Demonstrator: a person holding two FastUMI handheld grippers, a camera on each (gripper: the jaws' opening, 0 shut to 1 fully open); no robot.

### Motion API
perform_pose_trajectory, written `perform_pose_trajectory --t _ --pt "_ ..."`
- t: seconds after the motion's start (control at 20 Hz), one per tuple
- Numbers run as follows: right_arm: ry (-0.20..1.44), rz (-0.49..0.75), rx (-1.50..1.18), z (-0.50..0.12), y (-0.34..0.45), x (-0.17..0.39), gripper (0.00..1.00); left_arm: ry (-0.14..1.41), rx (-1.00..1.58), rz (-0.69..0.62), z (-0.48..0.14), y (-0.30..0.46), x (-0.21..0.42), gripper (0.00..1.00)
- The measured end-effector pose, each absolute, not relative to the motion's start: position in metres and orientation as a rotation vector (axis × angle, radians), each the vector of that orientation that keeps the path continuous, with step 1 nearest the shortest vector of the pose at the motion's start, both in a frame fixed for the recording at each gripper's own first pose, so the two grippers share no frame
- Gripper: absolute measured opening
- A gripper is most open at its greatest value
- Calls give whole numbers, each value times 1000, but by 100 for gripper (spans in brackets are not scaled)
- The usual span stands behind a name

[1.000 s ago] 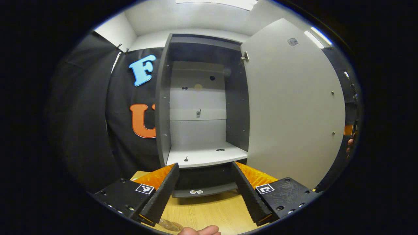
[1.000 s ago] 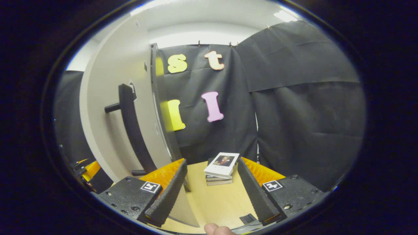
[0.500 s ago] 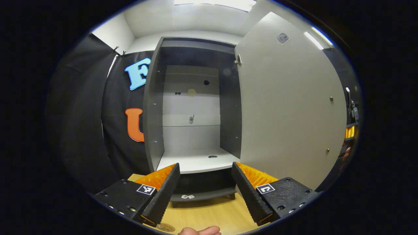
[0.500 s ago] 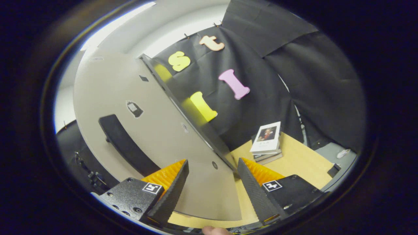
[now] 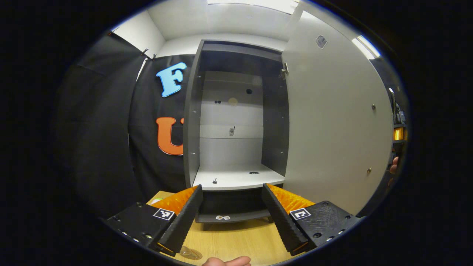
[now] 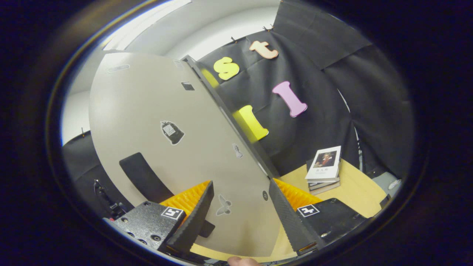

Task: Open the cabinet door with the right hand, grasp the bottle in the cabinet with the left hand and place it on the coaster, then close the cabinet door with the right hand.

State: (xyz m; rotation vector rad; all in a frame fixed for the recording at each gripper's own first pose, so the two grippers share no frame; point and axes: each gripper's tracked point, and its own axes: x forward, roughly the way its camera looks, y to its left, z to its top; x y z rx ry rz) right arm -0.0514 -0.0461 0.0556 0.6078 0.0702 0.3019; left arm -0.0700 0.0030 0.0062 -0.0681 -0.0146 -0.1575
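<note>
In the left gripper view the grey cabinet (image 5: 191, 129) stands open, and its white shelf (image 5: 236, 180) carries no bottle. The pale door (image 5: 332, 122) is swung out to the right. My left gripper (image 5: 232, 218) is open above the wooden table (image 5: 236, 240), in front of the cabinet. A clear round object (image 5: 191, 253) lies on the table by its left finger; I cannot tell whether it is the bottle or the coaster. In the right gripper view my right gripper (image 6: 240, 218) is open, tilted, close against the door's outer face (image 6: 177, 122). The black handle (image 6: 142, 177) sits left of its fingers.
A stack of books (image 6: 323, 166) lies on the table (image 6: 354, 188) right of the door. In the left gripper view a hand (image 5: 394, 166) and an orange gripper part (image 5: 397, 133) show past the door's far edge. A thumb (image 5: 226, 261) is at the bottom.
The right gripper has rolled and moved from beside the door's edge to in front of its outer face. The left gripper has shifted only slightly before the open cabinet.
</note>
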Motion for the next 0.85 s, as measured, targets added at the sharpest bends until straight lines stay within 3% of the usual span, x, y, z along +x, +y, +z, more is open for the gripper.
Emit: perform_pose_trajectory --t 0.8,0.85 --pt "92 498 556 79 34 -20 96 31 -102 76 -22 92 -100 98" --pt "98 514 552 79 40 -17 90 35 -106 91 -23 98 -102 97"
